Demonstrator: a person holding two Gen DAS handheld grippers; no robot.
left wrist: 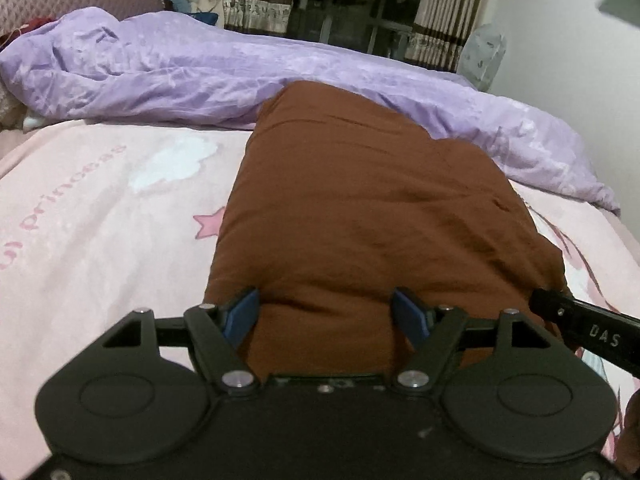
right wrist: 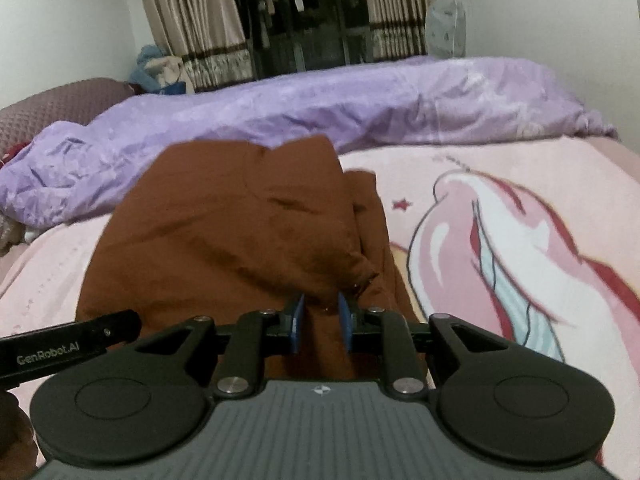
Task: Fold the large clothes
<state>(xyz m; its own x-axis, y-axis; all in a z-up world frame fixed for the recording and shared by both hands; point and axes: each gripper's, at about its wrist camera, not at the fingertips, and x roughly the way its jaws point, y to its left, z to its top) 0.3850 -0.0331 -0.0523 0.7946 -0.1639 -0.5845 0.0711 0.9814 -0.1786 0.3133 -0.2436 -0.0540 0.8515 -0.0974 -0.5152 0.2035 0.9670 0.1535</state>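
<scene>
Right wrist view: your right gripper (right wrist: 320, 316) pinches the near edge of the brown garment (right wrist: 240, 240) on the bed (right wrist: 520, 184). Your left gripper (left wrist: 326, 314) straddles that edge wide, apparently ungripped. Close it, then fold forward.

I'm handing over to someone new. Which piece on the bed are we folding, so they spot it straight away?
Start at the bed's pink cartoon sheet. A crumpled purple quilt runs along its far side. In front of it, on the sheet, lies the garment: the only rust-brown cloth, plain and unprinted, and already folded into a long strip.
</scene>
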